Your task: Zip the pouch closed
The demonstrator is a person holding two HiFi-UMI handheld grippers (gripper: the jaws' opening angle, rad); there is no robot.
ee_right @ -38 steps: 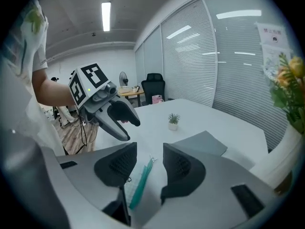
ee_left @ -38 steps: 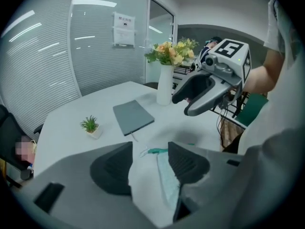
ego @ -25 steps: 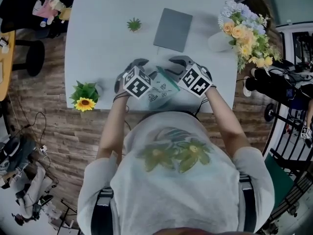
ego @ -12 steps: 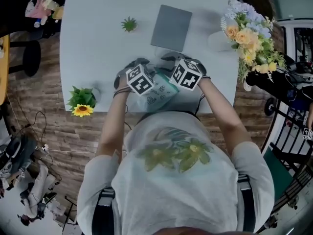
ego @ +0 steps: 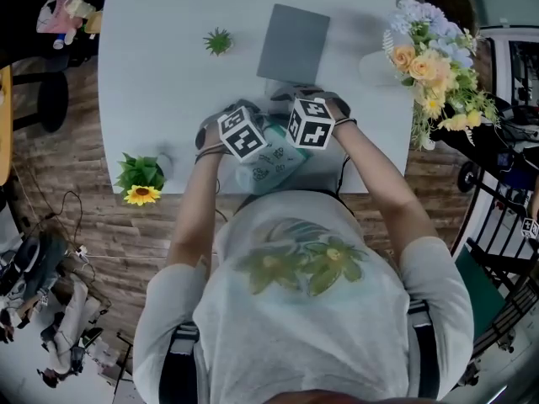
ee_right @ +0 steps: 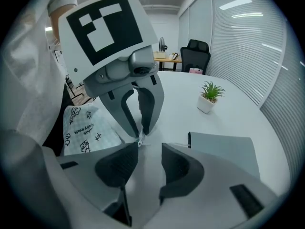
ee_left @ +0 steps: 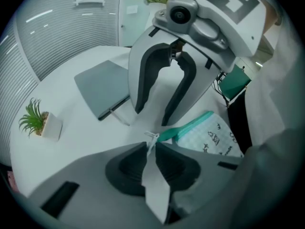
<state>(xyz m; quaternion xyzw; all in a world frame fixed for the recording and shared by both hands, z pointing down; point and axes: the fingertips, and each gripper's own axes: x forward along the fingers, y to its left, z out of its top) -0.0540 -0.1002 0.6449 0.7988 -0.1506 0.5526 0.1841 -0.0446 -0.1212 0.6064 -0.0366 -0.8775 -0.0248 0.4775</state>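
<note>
The pale patterned pouch (ego: 271, 165) with a teal zip band (ee_left: 190, 126) lies at the table's near edge. My left gripper (ego: 263, 124) points steeply down at the pouch's far end. Its jaws have just been closing, and in the left gripper view they (ee_left: 151, 144) pinch a white tab at the zip's end. My right gripper (ego: 282, 112) faces it just beyond. Its jaws (ee_right: 148, 147) have narrowed slightly but stand open, with only bare table between them. The small tab (ee_right: 141, 142) sits by its left pad.
A grey closed notebook (ego: 293, 45) lies beyond the grippers. A small potted plant (ego: 217, 40) stands at the back left, a sunflower pot (ego: 139, 179) at the table's near left corner and a flower bouquet (ego: 429, 66) at the right. The person's torso stands against the near edge.
Both grippers have sunk toward the pouch's far end. The right one has swung left, close to the left one. The left jaws have closed on the tab.
</note>
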